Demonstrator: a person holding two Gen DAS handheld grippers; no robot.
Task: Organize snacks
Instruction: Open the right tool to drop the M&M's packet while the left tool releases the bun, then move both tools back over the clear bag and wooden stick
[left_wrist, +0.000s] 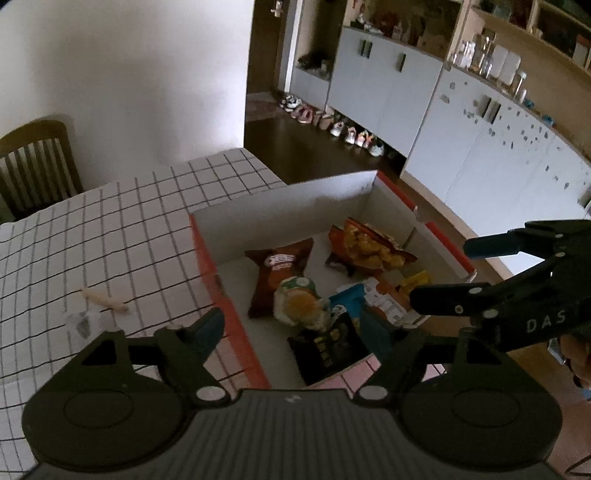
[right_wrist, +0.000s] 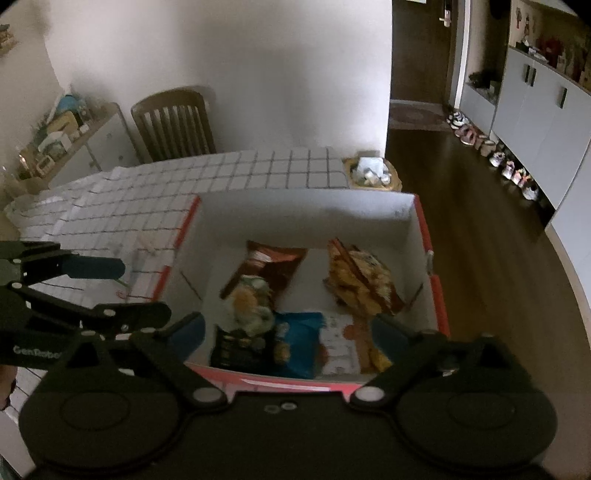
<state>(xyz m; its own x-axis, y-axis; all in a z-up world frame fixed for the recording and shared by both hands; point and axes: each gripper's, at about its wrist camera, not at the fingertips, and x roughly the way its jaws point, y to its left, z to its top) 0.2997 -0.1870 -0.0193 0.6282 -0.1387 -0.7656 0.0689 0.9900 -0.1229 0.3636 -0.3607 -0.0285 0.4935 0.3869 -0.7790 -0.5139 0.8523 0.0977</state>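
Red-edged cardboard box (right_wrist: 424, 236) on the table (left_wrist: 110, 229) holds the snack packets (right_wrist: 258, 317), gathered toward 6 o'clock. Left tool (left_wrist: 291, 332) and right tool (right_wrist: 291, 332) hover wide, empty, positioned to sort.

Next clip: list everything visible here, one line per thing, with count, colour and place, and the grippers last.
Cardboard box: one, white inside, red outside, on table.
Snack bags: several in box; brown bag, orange bag, green-white bag, blue bag, black bag.
Checked tablecloth: one, white with black grid.
Wooden chair: one, brown, behind table.
Shoes: a row, floor by cabinets.
Left gripper: open, empty.
Right gripper: open, empty.
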